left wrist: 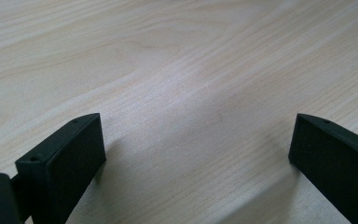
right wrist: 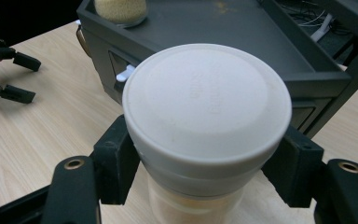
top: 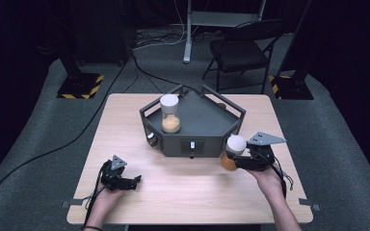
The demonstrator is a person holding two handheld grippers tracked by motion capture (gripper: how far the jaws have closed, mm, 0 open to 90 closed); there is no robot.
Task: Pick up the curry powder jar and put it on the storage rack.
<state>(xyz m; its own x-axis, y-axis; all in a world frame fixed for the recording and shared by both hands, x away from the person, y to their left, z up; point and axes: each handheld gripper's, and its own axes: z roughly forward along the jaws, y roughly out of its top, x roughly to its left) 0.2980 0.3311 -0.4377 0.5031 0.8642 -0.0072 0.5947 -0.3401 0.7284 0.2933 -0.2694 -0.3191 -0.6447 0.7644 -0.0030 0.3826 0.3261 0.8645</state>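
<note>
My right gripper (top: pixel 232 159) is shut on a clear jar (top: pixel 231 153) with a white lid (right wrist: pixel 207 102) and orange grains inside. It holds the jar just below the lid, in front of the right corner of the dark grey tray stand (top: pixel 207 126). A second white-lidded jar (top: pixel 170 114) of orange grains stands upright on the tray's left side; its base (right wrist: pixel 120 9) shows in the right gripper view. My left gripper (top: pixel 136 181) rests low over the wooden table (left wrist: pixel 182 70) at the front left, open, with bare wood between its fingers (left wrist: pixel 65 163).
The tray stand has low rails (top: pixel 231 107), a knob (top: pixel 151 138) on its front left face and a small white switch (top: pixel 192 144) in front. A folding chair (top: pixel 241 48) and cables lie on the floor beyond the table (top: pixel 125 120).
</note>
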